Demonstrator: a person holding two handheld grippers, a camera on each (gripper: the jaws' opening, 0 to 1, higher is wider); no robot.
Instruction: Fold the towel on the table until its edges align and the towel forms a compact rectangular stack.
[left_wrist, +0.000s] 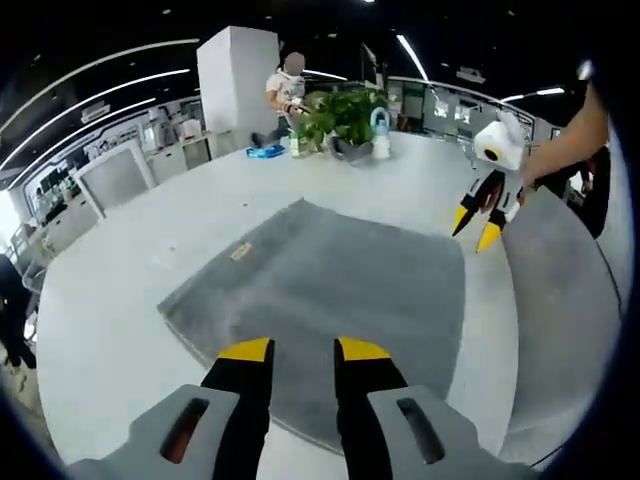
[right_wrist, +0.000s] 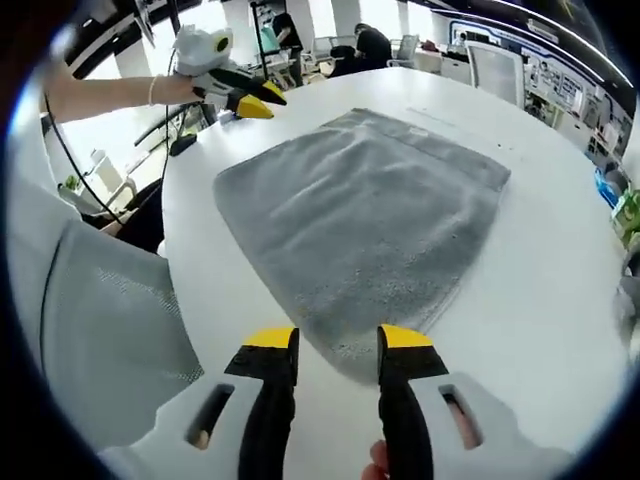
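The white table (left_wrist: 120, 300) spreads round and wide in both views, and on it the grey towel (left_wrist: 330, 290) lies flat as one unfolded sheet, with a small yellowish tag (left_wrist: 240, 252) near its far left edge in the left gripper view. In the right gripper view the towel (right_wrist: 365, 215) reaches from near the jaws out toward the middle of the table (right_wrist: 560, 300). A grey mesh chair back (right_wrist: 110, 320) stands beside the table edge there. At the far side of the table sit a green potted plant (left_wrist: 345, 115) and a pale bottle (left_wrist: 381, 135), with a person (left_wrist: 285, 95) behind them.

The left hand-held gripper (left_wrist: 302, 350) hovers over the towel's near edge, jaws parted — nothing between them. The right hand-held gripper (right_wrist: 338, 340) is likewise spread apart above the towel's near corner, gripping nothing. Each appears in the other's view, held aloft over the table (left_wrist: 475, 225) (right_wrist: 262, 103).
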